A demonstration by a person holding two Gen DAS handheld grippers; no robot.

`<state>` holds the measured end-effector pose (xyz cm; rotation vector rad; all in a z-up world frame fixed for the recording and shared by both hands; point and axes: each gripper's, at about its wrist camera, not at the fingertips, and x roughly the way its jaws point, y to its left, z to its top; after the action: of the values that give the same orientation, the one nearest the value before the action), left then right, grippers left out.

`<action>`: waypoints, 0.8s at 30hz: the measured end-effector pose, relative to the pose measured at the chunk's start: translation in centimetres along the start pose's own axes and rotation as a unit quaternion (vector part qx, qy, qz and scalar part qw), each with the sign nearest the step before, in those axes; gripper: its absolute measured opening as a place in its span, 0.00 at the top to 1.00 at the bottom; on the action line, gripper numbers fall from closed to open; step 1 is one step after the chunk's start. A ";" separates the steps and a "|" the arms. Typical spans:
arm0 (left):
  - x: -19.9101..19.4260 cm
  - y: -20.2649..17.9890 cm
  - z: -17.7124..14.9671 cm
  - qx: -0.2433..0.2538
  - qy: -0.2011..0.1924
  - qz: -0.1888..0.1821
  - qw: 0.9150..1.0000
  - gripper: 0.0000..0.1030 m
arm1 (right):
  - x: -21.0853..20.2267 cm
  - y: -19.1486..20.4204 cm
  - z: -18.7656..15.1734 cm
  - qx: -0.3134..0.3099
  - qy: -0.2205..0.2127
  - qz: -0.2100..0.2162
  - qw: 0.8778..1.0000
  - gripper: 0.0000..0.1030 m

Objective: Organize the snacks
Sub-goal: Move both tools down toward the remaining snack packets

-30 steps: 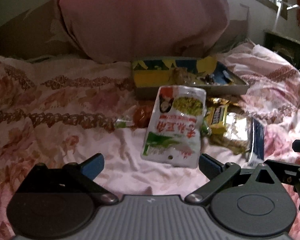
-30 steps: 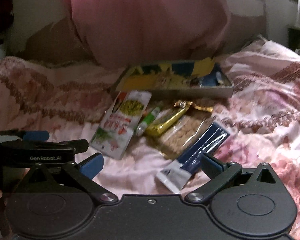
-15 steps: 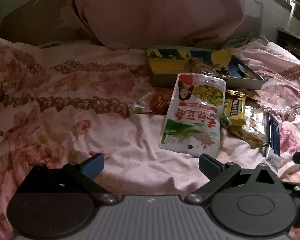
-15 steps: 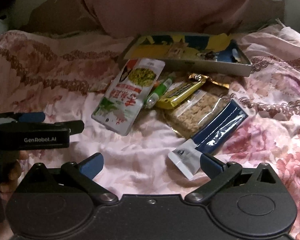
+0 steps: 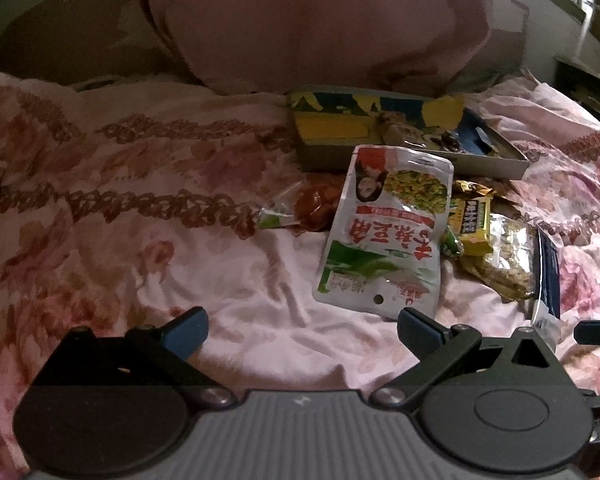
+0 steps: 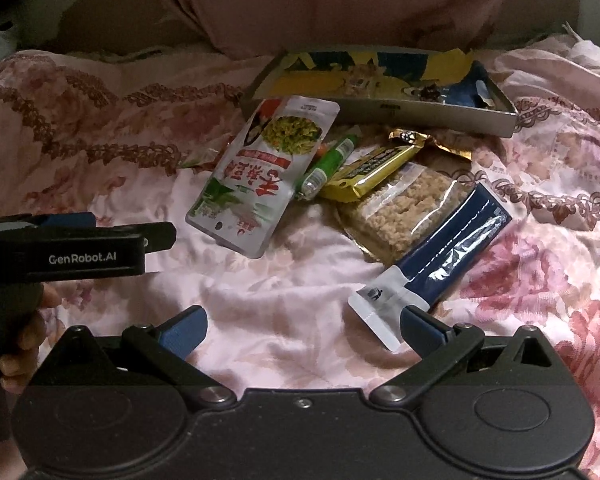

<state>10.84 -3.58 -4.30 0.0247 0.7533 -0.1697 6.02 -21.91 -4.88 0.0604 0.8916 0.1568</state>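
Upper centre: shallow tray, small unclear snack bits inside; red packet half hidden under green pouch; left gripper and right gripper spread wide, empty

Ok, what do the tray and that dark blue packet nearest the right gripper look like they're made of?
Tray: probably thin metal, with a dull grey rim, straight shallow walls and a printed yellow and blue floor; could be coated board. Dark blue packet: glossy plastic film, judging by sharp glare streaks, wrinkles and a white sealed end.
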 end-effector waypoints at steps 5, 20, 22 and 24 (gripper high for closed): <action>0.5 -0.7 1.2 0.023 -0.005 -0.004 1.000 0.00 | 0.0 -0.6 0.2 0.020 -0.002 -0.005 1.000 0.01; 2.3 -2.8 3.4 0.042 -0.010 -0.022 0.999 0.01 | 0.7 -1.4 0.7 0.034 -0.004 -0.009 0.999 0.01; 2.5 -2.9 3.5 0.044 -0.009 -0.021 0.999 0.01 | 0.7 -1.4 0.7 0.035 -0.005 -0.010 0.999 0.01; 2.6 -3.0 3.5 0.044 -0.008 -0.021 0.999 0.01 | 0.7 -1.4 0.7 0.035 -0.006 -0.009 0.999 0.01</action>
<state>14.60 -7.18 -3.44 0.0901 0.7295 -0.2428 7.16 -23.21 -5.09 0.1181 0.8856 0.1092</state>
